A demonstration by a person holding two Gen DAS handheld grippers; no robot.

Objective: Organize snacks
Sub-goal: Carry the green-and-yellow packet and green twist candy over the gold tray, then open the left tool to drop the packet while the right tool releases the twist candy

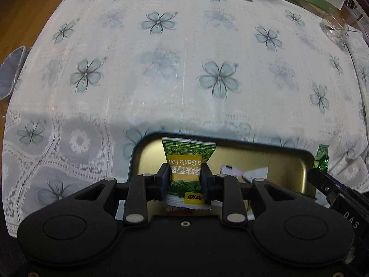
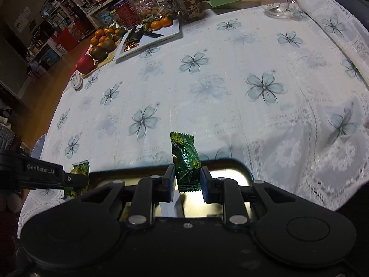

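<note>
My left gripper is clamped on a green-and-yellow snack packet, held upright above the gold tin tray at the counter's near edge. My right gripper is clenched on a dark green candy, held over the same tray. White and pink wrapped sweets lie inside the tray. Far edge of the counter: fruit plate, white tray, glass bowl. Flowered cloth covers the counter.

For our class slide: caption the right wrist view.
Right gripper holds a dark green candy above the gold tin.
</note>
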